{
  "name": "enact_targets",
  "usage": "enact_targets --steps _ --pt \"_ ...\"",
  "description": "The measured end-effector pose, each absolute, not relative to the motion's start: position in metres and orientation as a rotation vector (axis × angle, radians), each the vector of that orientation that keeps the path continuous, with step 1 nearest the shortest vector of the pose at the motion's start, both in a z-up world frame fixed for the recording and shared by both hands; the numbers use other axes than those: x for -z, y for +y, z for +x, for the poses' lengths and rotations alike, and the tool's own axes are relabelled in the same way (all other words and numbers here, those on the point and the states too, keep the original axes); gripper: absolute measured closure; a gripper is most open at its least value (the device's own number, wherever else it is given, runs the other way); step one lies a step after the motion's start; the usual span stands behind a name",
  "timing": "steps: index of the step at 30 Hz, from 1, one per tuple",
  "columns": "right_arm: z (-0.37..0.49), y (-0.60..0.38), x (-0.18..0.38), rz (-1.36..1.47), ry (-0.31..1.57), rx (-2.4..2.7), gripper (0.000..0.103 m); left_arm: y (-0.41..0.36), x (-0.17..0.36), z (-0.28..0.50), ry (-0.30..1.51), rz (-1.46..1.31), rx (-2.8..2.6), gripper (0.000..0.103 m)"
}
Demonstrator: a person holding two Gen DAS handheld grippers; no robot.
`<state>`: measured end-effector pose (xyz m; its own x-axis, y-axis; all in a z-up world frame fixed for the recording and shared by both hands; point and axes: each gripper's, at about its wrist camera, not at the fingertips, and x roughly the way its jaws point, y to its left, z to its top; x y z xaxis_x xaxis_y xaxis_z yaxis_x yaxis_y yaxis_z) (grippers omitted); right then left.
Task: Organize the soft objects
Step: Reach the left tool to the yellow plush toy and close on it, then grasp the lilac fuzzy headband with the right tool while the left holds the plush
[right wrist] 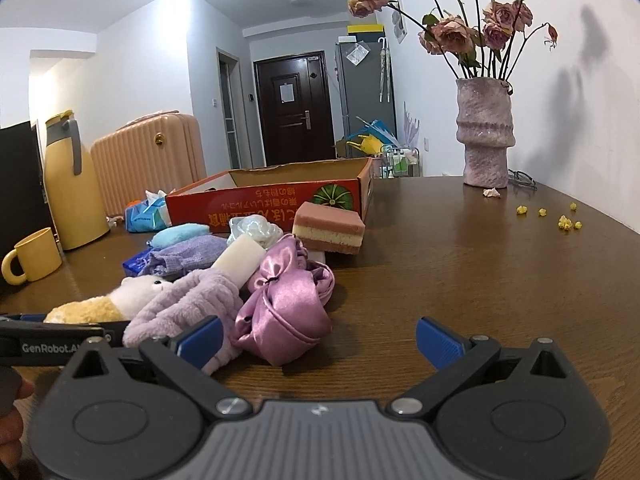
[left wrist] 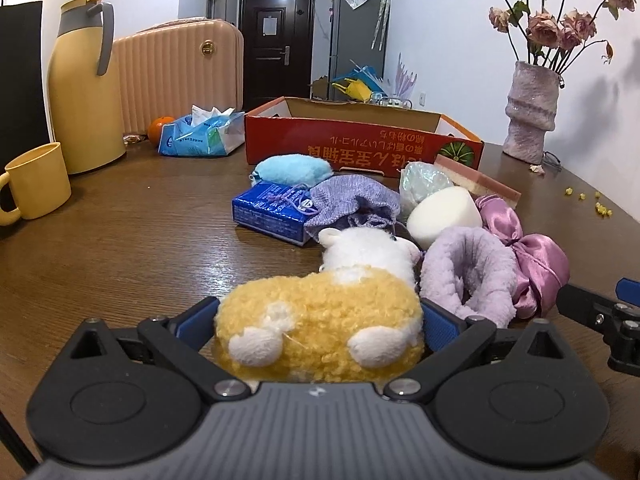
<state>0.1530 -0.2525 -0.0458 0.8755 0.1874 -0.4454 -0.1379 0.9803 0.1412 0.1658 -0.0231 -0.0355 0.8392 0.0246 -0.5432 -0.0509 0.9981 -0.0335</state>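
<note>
Yellow plush toy [left wrist: 320, 320] clamped in your left gripper [left wrist: 320, 320]; its face is hidden.
Long axis points toward the box [left wrist: 360, 140]; your right gripper [right wrist: 320, 340] has its jaws apart.

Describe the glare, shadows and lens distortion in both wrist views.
Left wrist view: glare streaks the wooden table ahead of the plush toy; black fisheye corners. Right wrist view: blown-out ceiling light at top, soft shadows on the wall behind the vase, table edge curved.
</note>
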Motion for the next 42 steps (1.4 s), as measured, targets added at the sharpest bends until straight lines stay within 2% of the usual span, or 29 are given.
enact_targets --steps 7,25,42 --pt "0.153 -0.252 0.046 0.108 0.485 -0.161 0.0 -0.021 0.034 0.16 0.541 -0.052 -0.033 0.007" --pt "0.151 -0.244 0.047 0.075 0.49 -0.15 0.0 0.013 0.026 0.134 0.409 -0.027 -0.133 0.007" --pt "0.142 -0.174 0.029 -0.056 0.444 -0.293 0.002 0.046 0.025 0.126 0.365 -0.036 -0.175 0.007"
